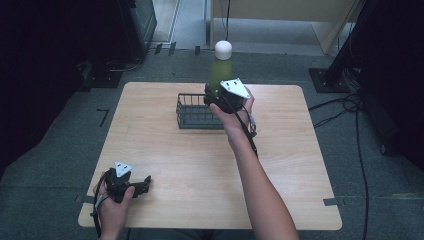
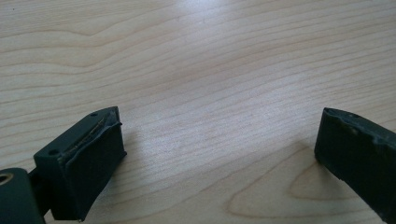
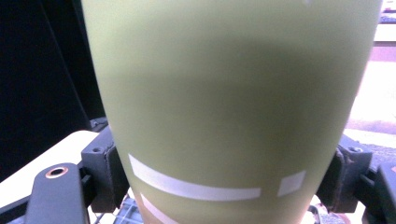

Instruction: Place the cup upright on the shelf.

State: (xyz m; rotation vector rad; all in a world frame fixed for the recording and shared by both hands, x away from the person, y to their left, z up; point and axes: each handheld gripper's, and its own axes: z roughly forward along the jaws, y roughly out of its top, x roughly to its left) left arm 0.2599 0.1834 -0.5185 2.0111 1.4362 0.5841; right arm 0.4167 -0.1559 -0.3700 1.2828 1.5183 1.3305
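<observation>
**Green Bottle Held Above Wire Basket: Risk Notes**

Holding the green bottle (image 1: 220,71) upright, the right gripper (image 1: 216,97) clamps its lower body. In the right gripper view, both jaws press against opposite sides of the bottle (image 3: 233,116), near 2 white stripes. The bottle, with its white cap (image 1: 223,48), sits over the far right end of the black wire basket (image 1: 192,112) on the wooden table (image 1: 200,165). Whether its base touches the basket cannot be determined.

The left gripper (image 1: 142,182) rests near the table's front left corner, jaws spread wide with nothing between them; bare wood (image 2: 210,70) lies ahead.

Probable hazards:
1. The smooth, rounded wall may slip if clamping pressure eases.
2. The tall bottle, gripped low, may tip.
3. The base may catch the basket rim during lowering, tilting the basket.
</observation>
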